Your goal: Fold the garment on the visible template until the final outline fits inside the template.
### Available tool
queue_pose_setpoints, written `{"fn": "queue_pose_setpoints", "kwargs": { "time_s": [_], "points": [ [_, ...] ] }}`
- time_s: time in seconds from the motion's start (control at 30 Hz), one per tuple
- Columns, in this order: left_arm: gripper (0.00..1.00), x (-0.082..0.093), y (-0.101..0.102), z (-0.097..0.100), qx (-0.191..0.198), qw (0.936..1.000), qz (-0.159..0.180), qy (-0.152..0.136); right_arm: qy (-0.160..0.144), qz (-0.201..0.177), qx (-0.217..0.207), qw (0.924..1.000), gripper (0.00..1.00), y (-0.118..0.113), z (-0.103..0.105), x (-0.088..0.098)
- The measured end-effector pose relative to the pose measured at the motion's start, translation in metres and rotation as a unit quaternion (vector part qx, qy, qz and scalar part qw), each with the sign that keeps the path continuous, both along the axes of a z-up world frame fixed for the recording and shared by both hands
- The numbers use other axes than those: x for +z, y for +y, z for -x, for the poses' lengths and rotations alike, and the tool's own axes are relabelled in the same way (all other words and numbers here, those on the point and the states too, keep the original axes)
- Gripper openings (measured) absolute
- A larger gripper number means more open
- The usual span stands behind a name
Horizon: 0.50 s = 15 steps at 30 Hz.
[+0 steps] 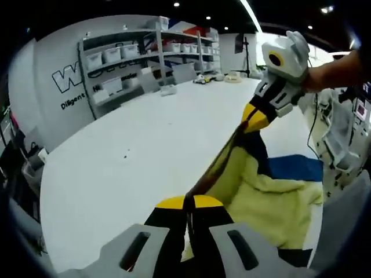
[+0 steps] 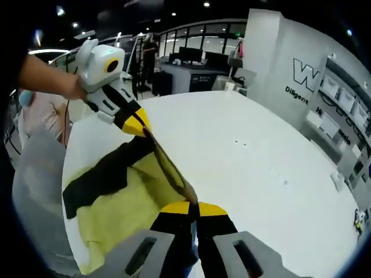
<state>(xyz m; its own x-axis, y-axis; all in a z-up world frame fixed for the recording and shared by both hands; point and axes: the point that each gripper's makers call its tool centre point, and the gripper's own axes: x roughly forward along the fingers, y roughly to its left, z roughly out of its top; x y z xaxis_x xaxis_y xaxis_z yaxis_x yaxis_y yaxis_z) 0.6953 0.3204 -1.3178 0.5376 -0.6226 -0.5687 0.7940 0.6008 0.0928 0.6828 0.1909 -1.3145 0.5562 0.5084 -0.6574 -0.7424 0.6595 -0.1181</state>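
Note:
A yellow garment (image 1: 272,202) with dark bands hangs over the white table's (image 1: 127,168) near edge. Its upper edge is stretched taut between the two grippers, above the table. My left gripper (image 1: 188,204) is shut on one end of that edge. My right gripper (image 1: 253,119) pinches the other end, higher up, held by a hand. In the right gripper view the right gripper (image 2: 191,207) is shut on the edge and the left gripper (image 2: 141,126) grips the far end; the garment (image 2: 116,214) sags below with a black band (image 2: 95,176). A blue strip (image 1: 295,168) lies under the cloth; I cannot tell whether it is template or garment.
The round white table (image 2: 261,162) stretches wide beyond the garment. Shelves with white bins (image 1: 133,58) stand behind it by a grey wall. Small items (image 1: 217,77) sit at the table's far edge. Desks with monitors (image 2: 197,61) stand further off.

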Motion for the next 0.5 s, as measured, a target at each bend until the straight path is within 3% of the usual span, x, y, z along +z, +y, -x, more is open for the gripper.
{"fn": "queue_pose_setpoints", "kwargs": {
  "time_s": [0.23,0.5],
  "points": [
    [0.04,0.001,0.000,-0.036,0.024,0.9997,0.004,-0.002,-0.007,-0.005,-0.030,0.9995,0.00,-0.002,-0.035,0.004],
    [0.04,-0.013,-0.006,-0.068,0.026,0.9995,-0.019,0.006,-0.006,0.010,-0.047,0.9988,0.00,-0.007,-0.065,-0.011]
  ]
}}
